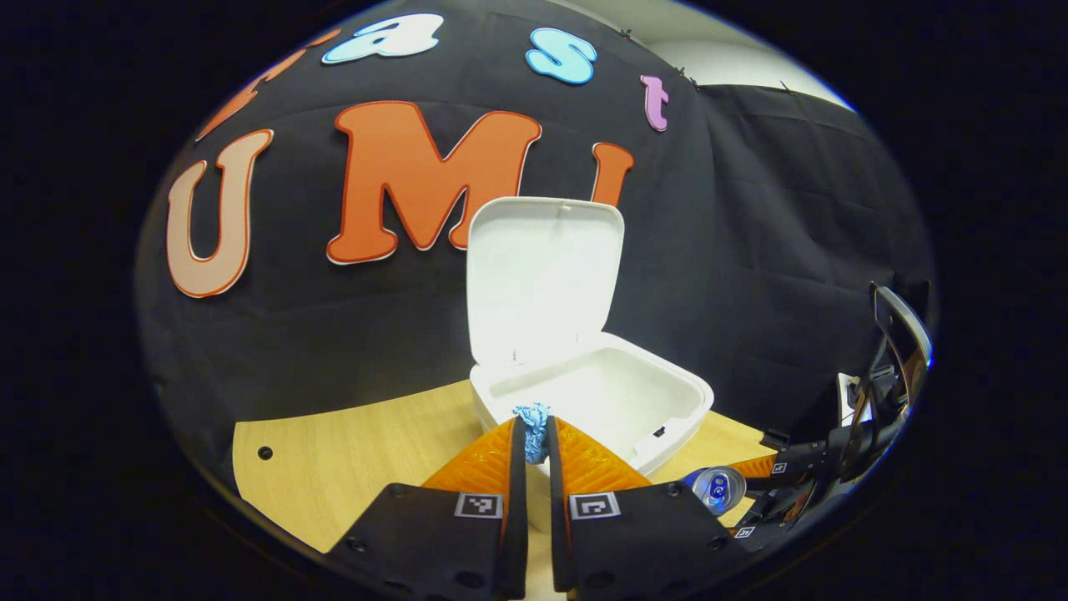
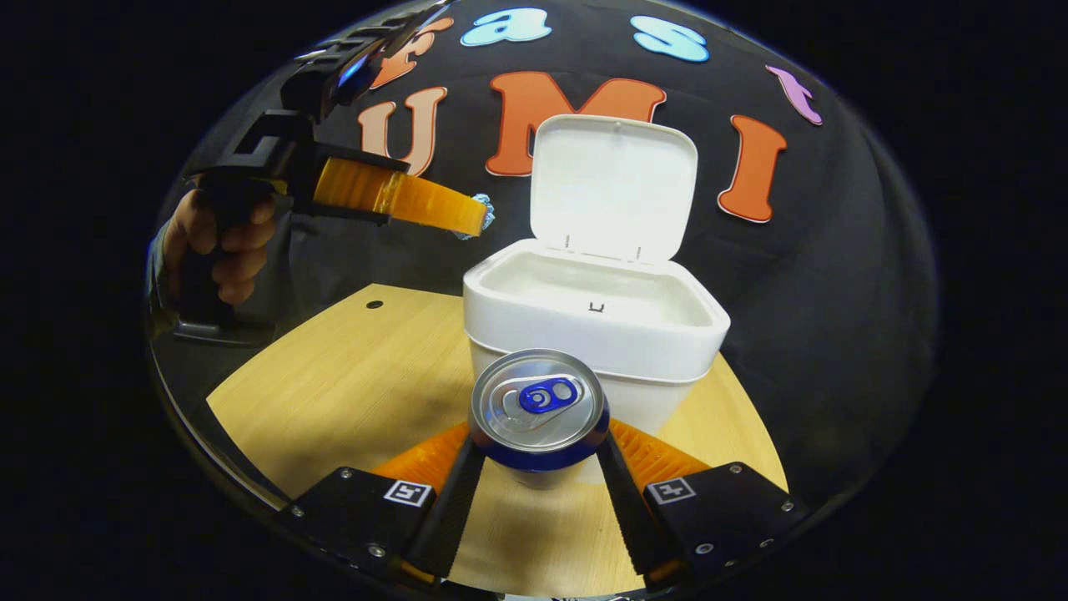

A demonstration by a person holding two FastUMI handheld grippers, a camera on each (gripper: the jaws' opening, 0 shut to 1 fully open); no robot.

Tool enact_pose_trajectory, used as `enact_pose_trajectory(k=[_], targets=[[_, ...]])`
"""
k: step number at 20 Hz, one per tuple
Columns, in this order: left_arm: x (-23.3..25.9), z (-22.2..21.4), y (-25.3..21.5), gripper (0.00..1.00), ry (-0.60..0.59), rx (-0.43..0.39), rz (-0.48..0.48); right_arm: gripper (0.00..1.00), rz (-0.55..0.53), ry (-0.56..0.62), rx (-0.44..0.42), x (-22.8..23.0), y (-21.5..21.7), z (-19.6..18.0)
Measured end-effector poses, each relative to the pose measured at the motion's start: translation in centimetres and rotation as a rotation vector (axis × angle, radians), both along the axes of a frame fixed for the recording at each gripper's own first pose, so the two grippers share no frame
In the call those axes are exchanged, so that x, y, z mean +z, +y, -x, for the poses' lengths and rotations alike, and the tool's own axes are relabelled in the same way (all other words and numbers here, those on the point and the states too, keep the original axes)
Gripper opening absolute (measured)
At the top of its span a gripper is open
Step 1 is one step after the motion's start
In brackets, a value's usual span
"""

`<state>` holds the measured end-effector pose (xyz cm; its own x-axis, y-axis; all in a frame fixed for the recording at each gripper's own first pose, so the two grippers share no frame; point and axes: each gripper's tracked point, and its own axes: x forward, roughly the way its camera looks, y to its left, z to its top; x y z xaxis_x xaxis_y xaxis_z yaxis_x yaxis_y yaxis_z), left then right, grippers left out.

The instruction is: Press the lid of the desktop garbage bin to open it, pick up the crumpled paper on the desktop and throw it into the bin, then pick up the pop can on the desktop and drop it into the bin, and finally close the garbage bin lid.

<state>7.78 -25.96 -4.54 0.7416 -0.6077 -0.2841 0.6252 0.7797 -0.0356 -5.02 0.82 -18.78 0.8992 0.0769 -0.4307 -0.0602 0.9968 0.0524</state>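
Nearest the lens in the left gripper view: left tool [image 1: 534,442], pressed together on the crumpled paper [image 1: 531,430], a blue wad pinched at the fingertips and held up off the worktop [image 1: 334,467]. Just beyond, the white garbage bin [image 1: 667,426], lid [image 1: 542,275] standing upright, cavity bare and white inside. Farther right, low at the edge, the pop can [image 1: 716,488] between the fingers of the right tool [image 1: 751,484].

Left to right in the right gripper view: a hand [image 2: 213,242] on the grip of the left tool, paper at its tip, raised and near the bin's left side but not yet over the opening; then the open bin; then, closest of all, the pop can seated upright on the worktop between the right tool's spread fingers, both seeming to touch the can's flanks, though firm pressure cannot be told.

Step in hand, by judgement: paper to bin, lid press already done. Next move calls for carrying the wad rightward over the rim, then spreading the left tool so it drops inside. Can next, lid last.
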Motion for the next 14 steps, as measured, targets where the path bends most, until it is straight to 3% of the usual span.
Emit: enact_pose_trajectory(k=[7,14], targets=[[-1.5,0.2,-2.1,0.15,0.003,-0.069,-0.034,0.78,0.006,-0.004,-0.081,0.5,-2.4,0.5],[-3.4,0.5,-2.0,0.18,0.054,-0.068,-0.078,0.78,0.030,-0.028,-0.147,2.2,-5.3,0.3]])
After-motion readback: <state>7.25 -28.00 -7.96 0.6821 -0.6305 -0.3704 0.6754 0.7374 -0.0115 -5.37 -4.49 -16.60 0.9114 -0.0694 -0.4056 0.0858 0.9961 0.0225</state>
